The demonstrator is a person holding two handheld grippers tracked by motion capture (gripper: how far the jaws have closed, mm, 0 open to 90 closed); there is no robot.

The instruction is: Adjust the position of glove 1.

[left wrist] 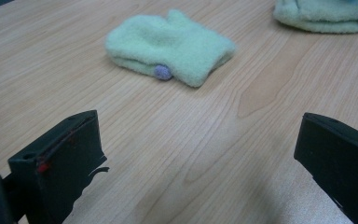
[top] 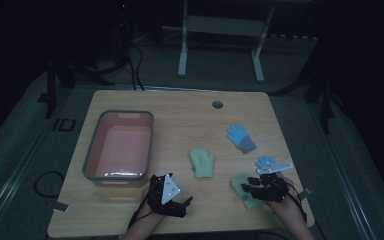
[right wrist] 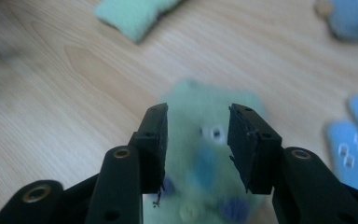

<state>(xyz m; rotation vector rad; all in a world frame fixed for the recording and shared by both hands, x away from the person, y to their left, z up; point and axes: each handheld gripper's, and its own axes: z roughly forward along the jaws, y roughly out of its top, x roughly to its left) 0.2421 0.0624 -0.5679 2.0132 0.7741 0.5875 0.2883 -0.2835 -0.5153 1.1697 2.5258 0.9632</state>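
A pale green mitten (top: 202, 163) lies flat at the table's middle, and in the left gripper view the same mitten (left wrist: 172, 46) lies ahead of the jaws. My left gripper (top: 184, 205) rests near the front edge; its jaws (left wrist: 200, 154) stand wide open over bare wood. A second green mitten (top: 241, 192) with coloured patches lies at the front right. My right gripper (top: 246, 186) hangs just over it, and the mitten (right wrist: 205, 140) shows blurred in the gap between its half-open jaws (right wrist: 198, 114), which do not press on it.
A pink basin with a grey rim (top: 91, 150) stands at the left. One blue glove (top: 241, 137) lies at the right middle. Another blue glove (top: 266, 162) lies just beyond my right hand, also seen as a blue glove (right wrist: 354, 140) at that view's right edge.
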